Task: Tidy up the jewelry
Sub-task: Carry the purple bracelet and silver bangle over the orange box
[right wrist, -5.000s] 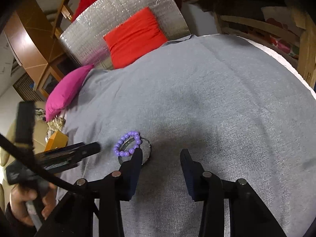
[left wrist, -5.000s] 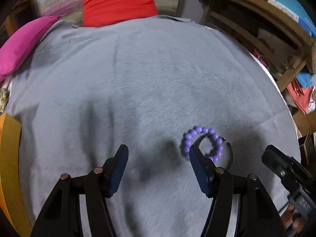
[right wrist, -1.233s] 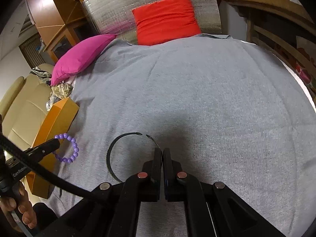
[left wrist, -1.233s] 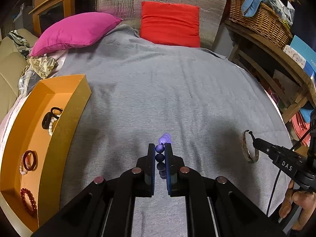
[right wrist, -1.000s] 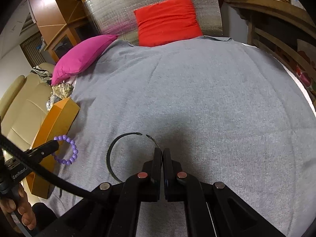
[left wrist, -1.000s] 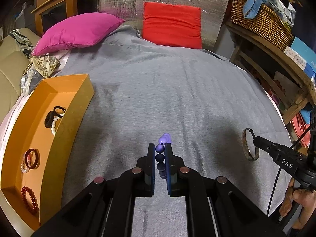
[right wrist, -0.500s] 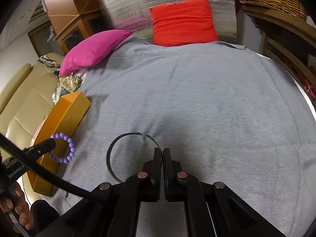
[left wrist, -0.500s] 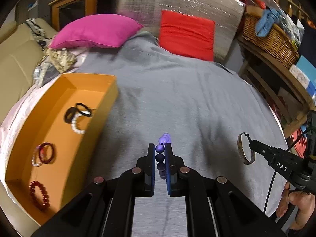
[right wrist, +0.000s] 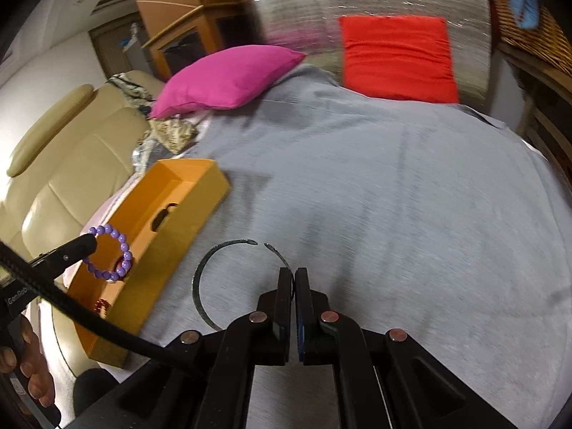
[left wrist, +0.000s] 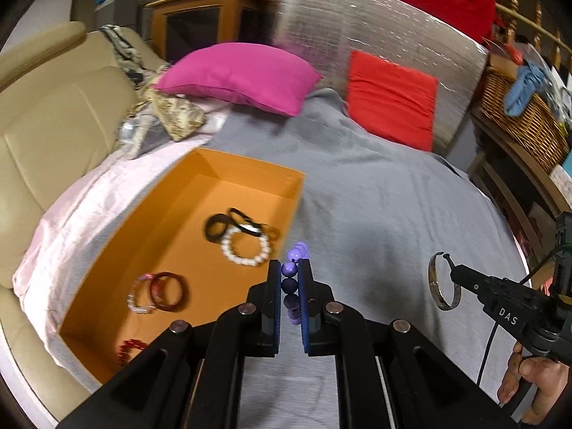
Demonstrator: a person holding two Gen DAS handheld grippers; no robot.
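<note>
Pinched between the fingers of the left gripper [left wrist: 289,268] is a purple bead bracelet [left wrist: 290,286], its beads stacked edge-on in the narrow gap, with a few rising just past the fingertips. From the right wrist view the same bracelet hangs as a full ring off the left gripper's tip, in the air over the near part of the orange box [right wrist: 168,228]. The right gripper [right wrist: 294,275] has its fingers pressed together on a thin dark open bangle [right wrist: 214,275], whose arc curves out to the left of the fingertips, above the grey blanket [right wrist: 393,196].

Ahead and left of the left fingers, the open orange box holds a white pearl bracelet [left wrist: 245,248] touching some black rings [left wrist: 228,223], a dark red bangle [left wrist: 166,291] beside a pale beaded one, and a red bead bracelet [left wrist: 130,348] in the near corner. Well beyond both grippers, a magenta pillow [left wrist: 243,75] and a red cushion [left wrist: 391,98] lie at the blanket's far edge.
</note>
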